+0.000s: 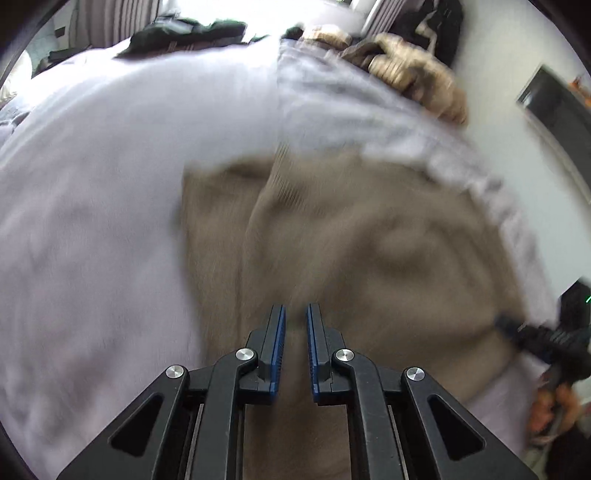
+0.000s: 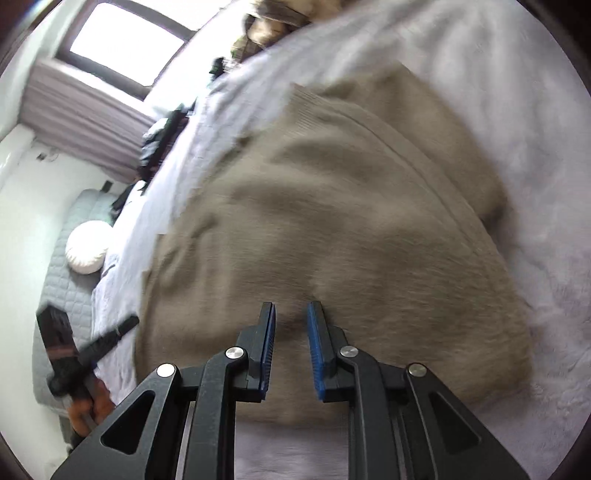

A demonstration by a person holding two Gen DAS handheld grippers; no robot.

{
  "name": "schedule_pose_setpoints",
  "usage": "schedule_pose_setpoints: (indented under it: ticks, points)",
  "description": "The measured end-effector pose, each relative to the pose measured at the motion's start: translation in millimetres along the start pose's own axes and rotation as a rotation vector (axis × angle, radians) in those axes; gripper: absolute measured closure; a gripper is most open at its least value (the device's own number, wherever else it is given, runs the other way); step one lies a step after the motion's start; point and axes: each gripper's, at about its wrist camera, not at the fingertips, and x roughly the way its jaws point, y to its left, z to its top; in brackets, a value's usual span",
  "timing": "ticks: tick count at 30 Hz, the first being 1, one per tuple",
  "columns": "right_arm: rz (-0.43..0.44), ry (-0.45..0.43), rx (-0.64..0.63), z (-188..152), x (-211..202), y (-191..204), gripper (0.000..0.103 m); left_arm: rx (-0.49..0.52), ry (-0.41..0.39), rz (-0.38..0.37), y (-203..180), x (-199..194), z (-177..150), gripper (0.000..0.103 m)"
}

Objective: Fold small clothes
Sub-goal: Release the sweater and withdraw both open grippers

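A beige knitted garment (image 1: 351, 240) lies rumpled on a pale lilac bedcover (image 1: 92, 203); it also fills the right wrist view (image 2: 332, 206). My left gripper (image 1: 295, 314) hovers over the garment's near part, jaws a little apart with nothing between them. My right gripper (image 2: 291, 310) is over the garment's near edge, jaws also apart and empty. The right gripper shows at the right edge of the left wrist view (image 1: 517, 328). The left gripper shows at the lower left of the right wrist view (image 2: 110, 332). Both views are motion blurred.
More clothes are piled at the bed's far edge: a dark heap (image 1: 184, 33) and a tan and brown heap (image 1: 406, 70). A window with grey curtains (image 2: 122, 44), a grey quilted couch (image 2: 62, 266) with a white round cushion (image 2: 86, 247) stand beside the bed.
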Motion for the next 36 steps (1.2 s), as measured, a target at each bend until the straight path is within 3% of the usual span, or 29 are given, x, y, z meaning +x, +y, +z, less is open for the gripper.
schedule_pose_setpoints:
  ticks: [4,14,23,26,28,29,32,36]
  points:
    - [-0.007,-0.015,0.012,-6.8,-12.7,-0.5,0.083,-0.072,-0.023,-0.035,8.8,-9.0,-15.1,0.091]
    - [0.022,0.013,0.006,-48.5,-38.9,4.2,0.079,-0.07,-0.022,0.037,-1.1,-31.2,-35.6,0.091]
    - [0.025,0.057,-0.004,-80.5,-38.4,12.9,0.079,-0.062,-0.027,0.099,-9.6,-53.2,-65.9,0.091]
    - [0.019,0.061,-0.012,-86.9,-38.6,16.6,0.064,-0.06,-0.033,0.107,-11.0,-58.7,-74.9,0.089]
    - [0.016,0.061,-0.026,-90.3,-39.6,21.2,0.06,-0.063,-0.032,0.113,-11.1,-61.6,-79.4,0.028]
    - [0.016,0.061,-0.032,-92.1,-40.3,23.2,0.06,-0.072,-0.042,0.133,-11.6,-64.6,-82.0,0.002]
    - [0.017,0.067,-0.05,-95.0,-41.6,28.8,0.057,-0.037,-0.086,0.171,-17.3,-76.0,-88.3,0.001]
    - [0.018,0.078,-0.069,-101.2,-39.8,36.8,0.045,-0.039,-0.091,0.195,-16.9,-81.8,-93.4,0.001]
